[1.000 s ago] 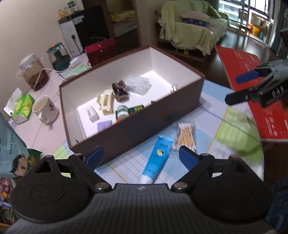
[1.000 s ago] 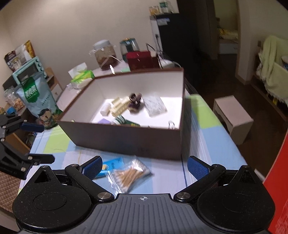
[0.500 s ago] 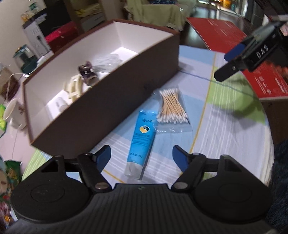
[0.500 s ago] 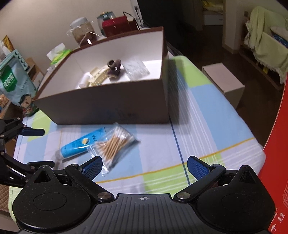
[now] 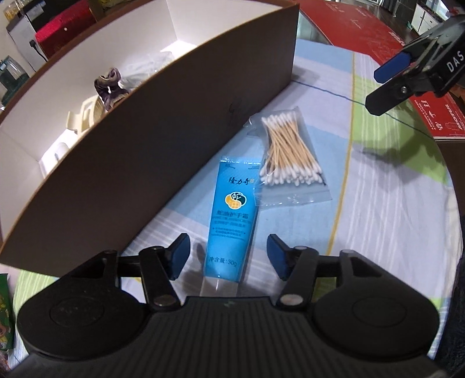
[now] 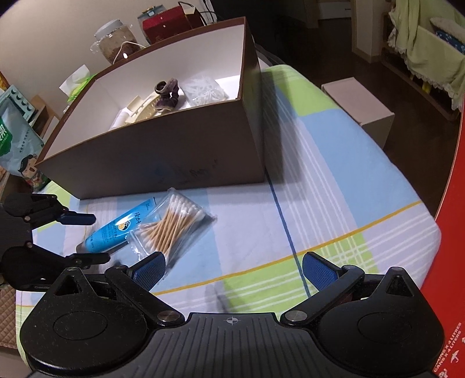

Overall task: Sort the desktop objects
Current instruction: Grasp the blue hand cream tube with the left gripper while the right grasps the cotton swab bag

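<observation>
A blue hand-cream tube (image 5: 232, 215) (image 6: 119, 228) lies on the checked cloth in front of the brown box (image 5: 162, 139) (image 6: 162, 162). A clear bag of cotton swabs (image 5: 289, 157) (image 6: 171, 224) rests beside it, overlapping its top corner. My left gripper (image 5: 228, 256) (image 6: 93, 237) is open, its blue pads on either side of the tube's cap end. My right gripper (image 6: 232, 270) (image 5: 380, 88) is open too and hovers just right of the swab bag. Inside the box lie a small purple boot (image 6: 167, 94), a cream clip and a plastic bag.
A red board (image 5: 407, 58) lies past the table's right edge. Behind the box stand a glass jar (image 6: 117, 42), a red case (image 6: 167, 24) and a green tissue pack (image 6: 77, 84). A green snack bag (image 6: 16, 139) stands at the left. A pale stool (image 6: 360, 109) is on the floor.
Both grippers have dropped toward the cloth. The left one now brackets the blue tube; the right one has closed in on the swab bag. Nothing was taken hold of.
</observation>
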{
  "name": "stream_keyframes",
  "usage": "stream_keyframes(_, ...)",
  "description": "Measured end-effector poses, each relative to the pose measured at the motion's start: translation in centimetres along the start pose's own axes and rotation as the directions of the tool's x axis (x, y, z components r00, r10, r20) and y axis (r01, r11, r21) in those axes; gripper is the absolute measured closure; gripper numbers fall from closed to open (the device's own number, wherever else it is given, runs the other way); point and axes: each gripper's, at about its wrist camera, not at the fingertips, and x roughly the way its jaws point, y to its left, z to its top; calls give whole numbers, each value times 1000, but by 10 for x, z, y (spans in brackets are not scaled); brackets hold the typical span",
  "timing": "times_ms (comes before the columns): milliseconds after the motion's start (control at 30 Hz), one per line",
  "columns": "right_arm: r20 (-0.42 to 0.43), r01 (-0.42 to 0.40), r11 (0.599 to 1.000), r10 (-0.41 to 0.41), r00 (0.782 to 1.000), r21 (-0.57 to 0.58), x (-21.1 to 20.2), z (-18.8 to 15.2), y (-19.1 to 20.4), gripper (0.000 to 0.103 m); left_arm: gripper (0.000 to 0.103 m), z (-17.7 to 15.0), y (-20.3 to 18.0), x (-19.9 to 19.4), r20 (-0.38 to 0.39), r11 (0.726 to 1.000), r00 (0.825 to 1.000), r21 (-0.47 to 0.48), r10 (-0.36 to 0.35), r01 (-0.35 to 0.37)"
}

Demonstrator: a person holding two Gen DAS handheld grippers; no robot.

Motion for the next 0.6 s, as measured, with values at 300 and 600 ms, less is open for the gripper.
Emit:
stream_keyframes(300, -22, 2, 999, -1, 1000, 54, 24, 7, 13, 0, 74, 0, 9, 15, -5, 998, 1000, -55, -30, 30)
stream_keyframes(600, -38, 12, 994, -8, 999, 107, 52, 15, 36, 1, 75, -32, 15, 1, -19, 986, 1000, -165, 11, -14)
